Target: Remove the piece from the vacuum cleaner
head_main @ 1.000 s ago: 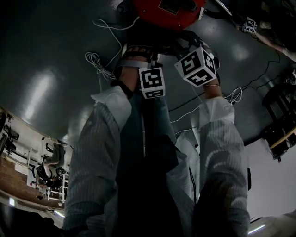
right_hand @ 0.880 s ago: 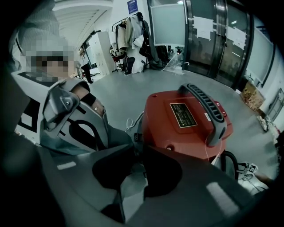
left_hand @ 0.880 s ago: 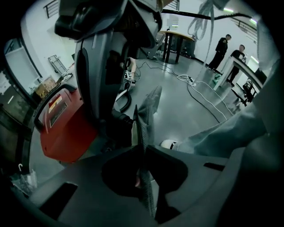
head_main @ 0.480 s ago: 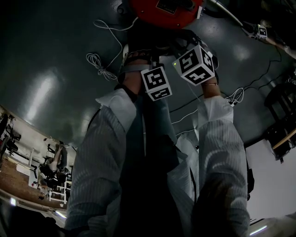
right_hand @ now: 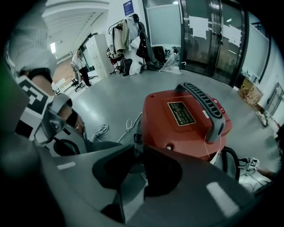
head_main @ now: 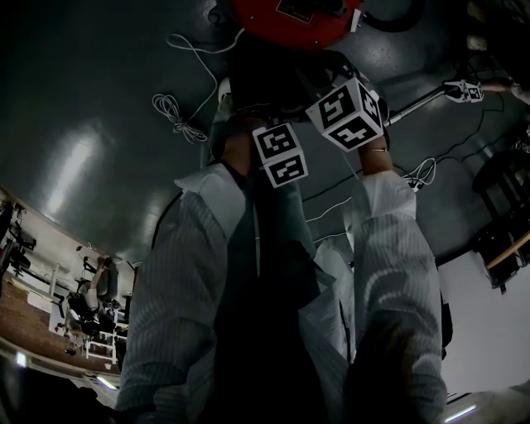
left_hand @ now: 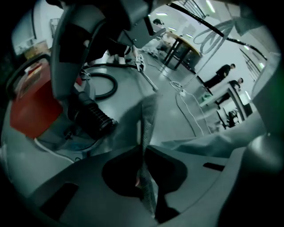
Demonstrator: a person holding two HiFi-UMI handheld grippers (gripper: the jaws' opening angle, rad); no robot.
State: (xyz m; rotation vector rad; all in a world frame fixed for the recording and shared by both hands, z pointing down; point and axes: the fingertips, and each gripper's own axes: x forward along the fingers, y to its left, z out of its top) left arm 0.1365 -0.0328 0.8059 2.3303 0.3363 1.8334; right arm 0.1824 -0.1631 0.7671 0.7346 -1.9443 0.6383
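The red vacuum cleaner (head_main: 294, 16) stands on the grey floor just ahead of both grippers, its grey handle (right_hand: 208, 106) on top. A thin grey fabric piece (left_hand: 148, 115) runs edge-on through my left gripper (left_hand: 143, 148), whose jaws are shut on it. In the right gripper view the same dark fabric (right_hand: 100, 146) leads to my right gripper (right_hand: 136, 153). Its jaws stand almost together with a thin grey strip between them, close to the vacuum's side. In the head view both marker cubes (head_main: 280, 153) (head_main: 348, 114) sit side by side below the vacuum.
A black hose (left_hand: 104, 84) curls on the floor, with a ribbed end (left_hand: 93, 117) beside the vacuum. White cables (head_main: 178, 112) lie at the left. A wand with a marker (head_main: 431, 98) lies at the right. People (left_hand: 222, 73) stand far off.
The left gripper's cube has shifted a little right and up, closer to the right one. The wand with the marker at the upper right has swung lower.
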